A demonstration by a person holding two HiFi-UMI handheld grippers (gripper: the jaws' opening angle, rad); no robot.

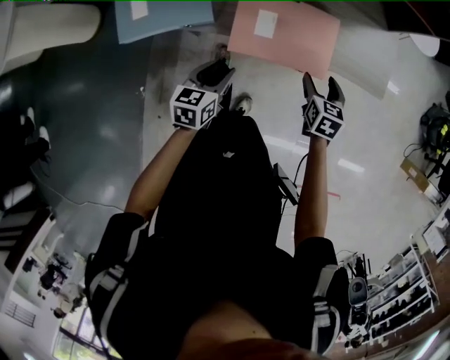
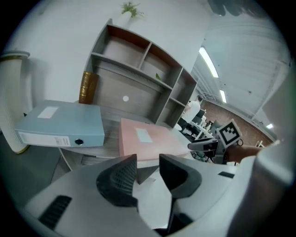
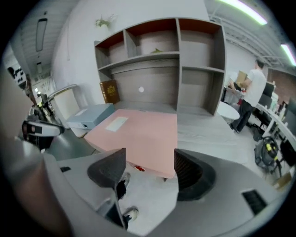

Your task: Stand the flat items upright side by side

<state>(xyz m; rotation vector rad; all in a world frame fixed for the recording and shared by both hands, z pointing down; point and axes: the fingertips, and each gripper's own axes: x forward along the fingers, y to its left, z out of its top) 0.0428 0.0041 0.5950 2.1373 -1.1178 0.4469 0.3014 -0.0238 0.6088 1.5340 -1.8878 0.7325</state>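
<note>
Nearest the head camera, the person's dark-clothed torso (image 1: 211, 211) leans toward a pink flat box file (image 1: 285, 31) and a pale blue box file (image 1: 165, 17) lying ahead. The left tongs (image 1: 214, 72) and right tongs (image 1: 321, 86) hang short of both.

From the left gripper view, the left tongs stand slightly parted with nothing between them. The pale blue box file lies flat on the grey counter (image 2: 111, 121), spine toward the camera and long axis across the view. A wooden shelf unit (image 2: 138, 69) and an upright brown book (image 2: 88, 88) stand behind it.

From the right gripper view, the right tongs gape wide and empty. The pink flat box file lies label-up, one corner overhanging the counter's edge.
</note>
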